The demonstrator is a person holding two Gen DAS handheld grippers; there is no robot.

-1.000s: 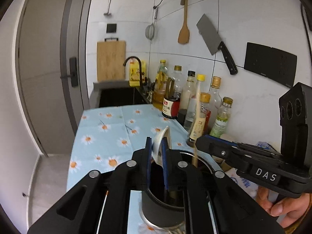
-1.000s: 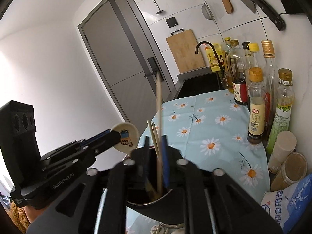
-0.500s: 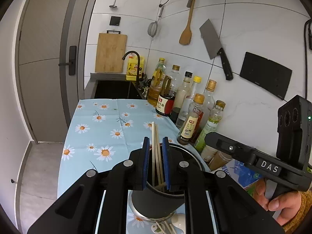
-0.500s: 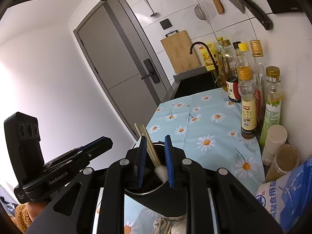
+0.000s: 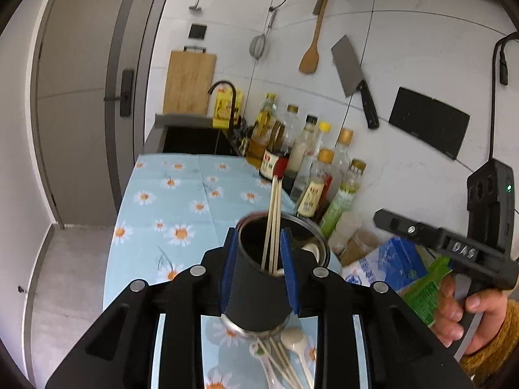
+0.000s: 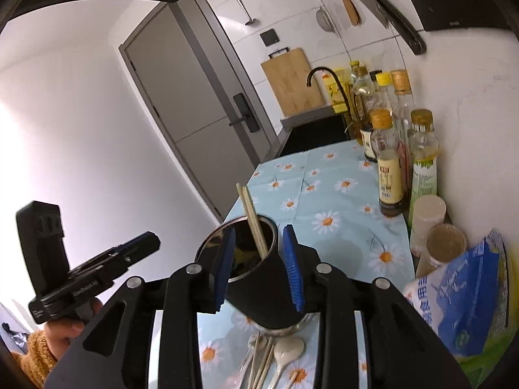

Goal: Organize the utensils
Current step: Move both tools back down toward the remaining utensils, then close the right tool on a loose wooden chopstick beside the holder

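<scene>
A black utensil holder (image 5: 256, 291) (image 6: 262, 291) stands on the daisy-print cloth (image 5: 181, 201), with wooden chopsticks (image 5: 274, 214) (image 6: 254, 220) sticking up from it. A steel-rimmed cup (image 5: 313, 243) sits against it with a white spoon inside. My left gripper (image 5: 258, 233) hovers just before the holder; its jaws are opening and grip nothing. My right gripper (image 6: 259, 228) (image 5: 382, 218) hangs likewise, its jaws opening and nothing between them. The left gripper (image 6: 152, 243) also shows from the side. Loose white spoons and chopsticks (image 5: 285, 356) (image 6: 272, 359) lie on the cloth in front of the holder.
Sauce and oil bottles (image 5: 311, 175) (image 6: 389, 162) line the tiled wall, with two jars (image 6: 444, 243) and a blue bag (image 6: 467, 291) beside them. A sink with a black tap (image 5: 223, 103) lies beyond the cloth. The counter's left edge drops to the floor by a grey door (image 5: 81, 97).
A second ago my left gripper was shut on a white spoon and my right on a chopstick above the holder. Both are let go into it, both grippers have drawn back, and their jaws have widened.
</scene>
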